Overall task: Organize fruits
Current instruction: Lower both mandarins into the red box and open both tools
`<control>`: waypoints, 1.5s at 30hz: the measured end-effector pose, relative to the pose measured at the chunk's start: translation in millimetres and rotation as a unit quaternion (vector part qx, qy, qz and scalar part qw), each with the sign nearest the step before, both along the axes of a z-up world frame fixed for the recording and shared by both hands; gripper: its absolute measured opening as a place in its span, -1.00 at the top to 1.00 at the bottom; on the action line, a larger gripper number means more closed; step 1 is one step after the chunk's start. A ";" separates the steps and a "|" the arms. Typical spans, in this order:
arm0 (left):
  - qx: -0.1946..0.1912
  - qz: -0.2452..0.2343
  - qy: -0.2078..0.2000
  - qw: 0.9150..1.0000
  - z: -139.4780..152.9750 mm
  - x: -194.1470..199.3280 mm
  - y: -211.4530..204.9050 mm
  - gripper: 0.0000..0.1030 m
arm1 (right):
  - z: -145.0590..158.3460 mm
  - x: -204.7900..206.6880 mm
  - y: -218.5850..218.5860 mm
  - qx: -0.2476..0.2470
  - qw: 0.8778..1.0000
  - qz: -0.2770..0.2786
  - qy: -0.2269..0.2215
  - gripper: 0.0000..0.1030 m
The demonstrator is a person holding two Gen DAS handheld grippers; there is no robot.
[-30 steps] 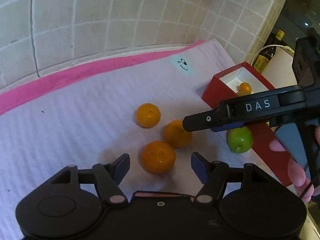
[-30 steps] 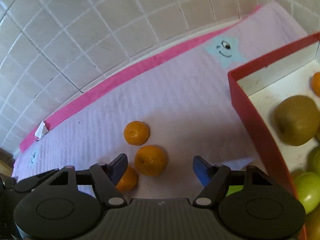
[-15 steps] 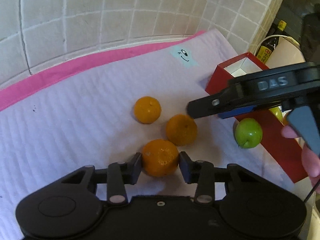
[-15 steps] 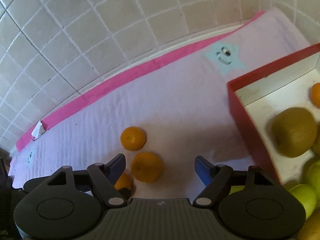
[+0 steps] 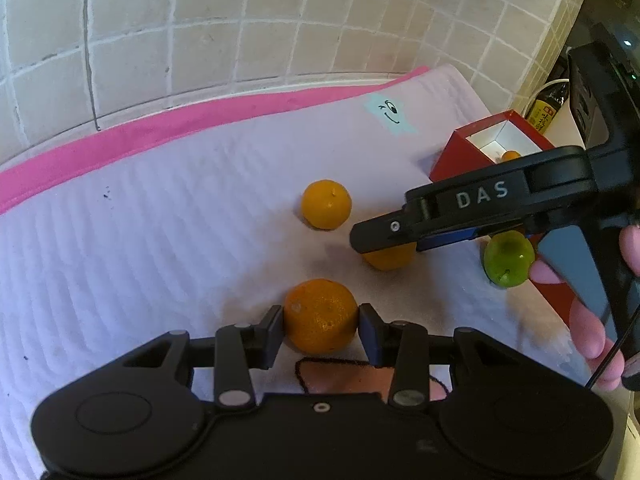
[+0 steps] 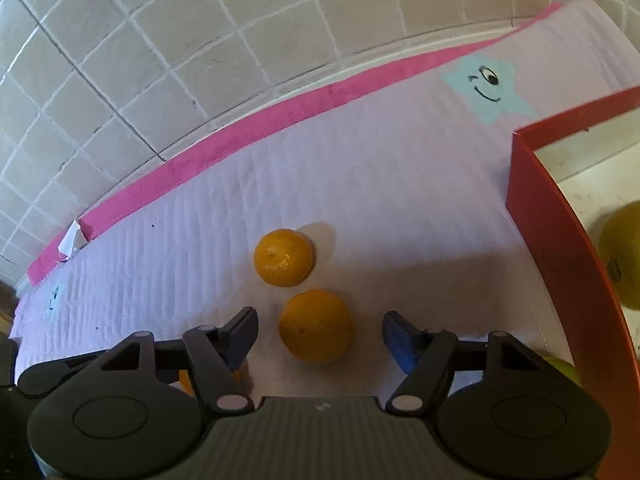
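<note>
At lower centre, left gripper [image 5: 321, 326] pinching an orange [image 5: 321, 316]; right gripper [image 6: 320, 336] spread, just closing, around another orange [image 6: 316, 330], untouched.

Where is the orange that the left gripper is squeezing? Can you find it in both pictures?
Left wrist view: the squeezed orange sits low in the middle, pinched between the left gripper pads.
Right wrist view: only a sliver of it peeks out at lower left, behind the right gripper's finger.
Shared landmark: the smiling star patch on the cloth, far side, near the red box.
</note>
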State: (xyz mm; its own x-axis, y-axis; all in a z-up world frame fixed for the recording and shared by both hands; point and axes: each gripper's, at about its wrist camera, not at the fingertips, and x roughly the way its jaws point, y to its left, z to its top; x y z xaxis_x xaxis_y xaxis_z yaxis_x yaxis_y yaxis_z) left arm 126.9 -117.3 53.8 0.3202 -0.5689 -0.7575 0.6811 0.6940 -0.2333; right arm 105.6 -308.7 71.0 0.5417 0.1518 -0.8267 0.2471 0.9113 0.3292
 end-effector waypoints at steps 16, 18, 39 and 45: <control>0.004 0.008 -0.018 1.000 17.3 -14.9 -0.9 0.08 | 28.9 -29.5 -10.1 0.029 0.998 0.010 -0.050 0.18; 0.000 0.009 -0.027 1.000 27.5 -24.0 -1.7 0.08 | 38.6 -40.1 -14.2 0.039 0.997 0.005 -0.064 0.18; -0.080 -0.082 -0.105 0.988 111.0 -96.5 -124.0 0.08 | 137.2 -234.3 -174.3 -0.010 0.966 -0.182 -0.181 0.18; -0.084 -0.127 -0.102 0.983 115.8 -104.6 -188.2 0.08 | 132.8 -265.4 -212.3 -0.025 0.961 -0.212 -0.176 0.18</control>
State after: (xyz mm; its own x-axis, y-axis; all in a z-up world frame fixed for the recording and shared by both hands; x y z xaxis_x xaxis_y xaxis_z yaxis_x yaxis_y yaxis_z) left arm 22.3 -305.5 169.7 0.2870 -0.7615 -0.5812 0.8719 0.4590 -0.1708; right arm -159.8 -521.1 203.7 0.7930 -0.1805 -0.5818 0.4821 0.7698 0.4183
